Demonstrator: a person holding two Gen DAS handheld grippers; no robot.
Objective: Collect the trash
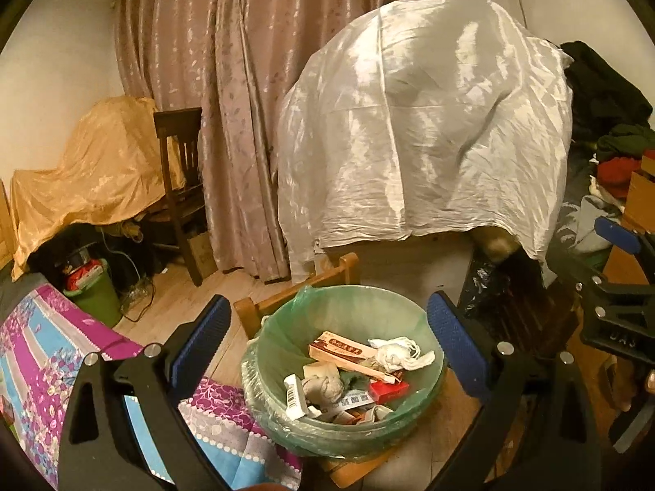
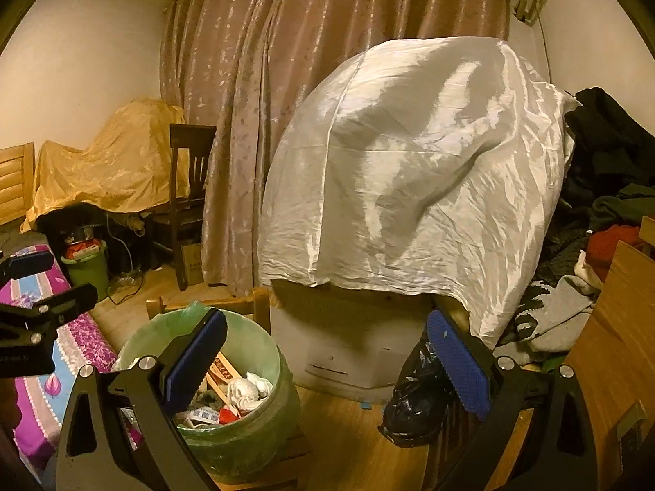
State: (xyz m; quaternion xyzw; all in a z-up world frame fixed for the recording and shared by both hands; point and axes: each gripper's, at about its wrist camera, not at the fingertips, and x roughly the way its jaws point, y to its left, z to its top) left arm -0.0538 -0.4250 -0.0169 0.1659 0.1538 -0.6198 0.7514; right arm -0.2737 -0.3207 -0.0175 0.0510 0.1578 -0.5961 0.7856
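Observation:
A green-lined trash bin [image 1: 286, 335] stands on a low wooden stool, filled with trash: a long carton [image 1: 344, 354], crumpled tissue [image 1: 399, 354], a red pack [image 1: 389, 390] and barcoded paper [image 1: 295, 397]. My left gripper [image 1: 329, 345] hovers above the bin, open, nothing between its blue pads. In the right wrist view the same bin [image 2: 245, 446] sits at lower left, and my right gripper [image 2: 327, 364] is open and empty, to the bin's right. The right gripper's frame [image 1: 618, 311] shows at the left view's right edge; the left gripper's frame [image 2: 37, 319] shows at the right view's left edge.
A bed with a purple and blue floral sheet [image 1: 41, 360] lies at left. A white-draped bulky object [image 2: 409, 188] stands ahead, with a black plastic bag [image 2: 417, 405] below it. A second green bin [image 1: 96, 292], a dark chair [image 1: 180, 188], curtains and a clothes pile [image 2: 606, 212] surround.

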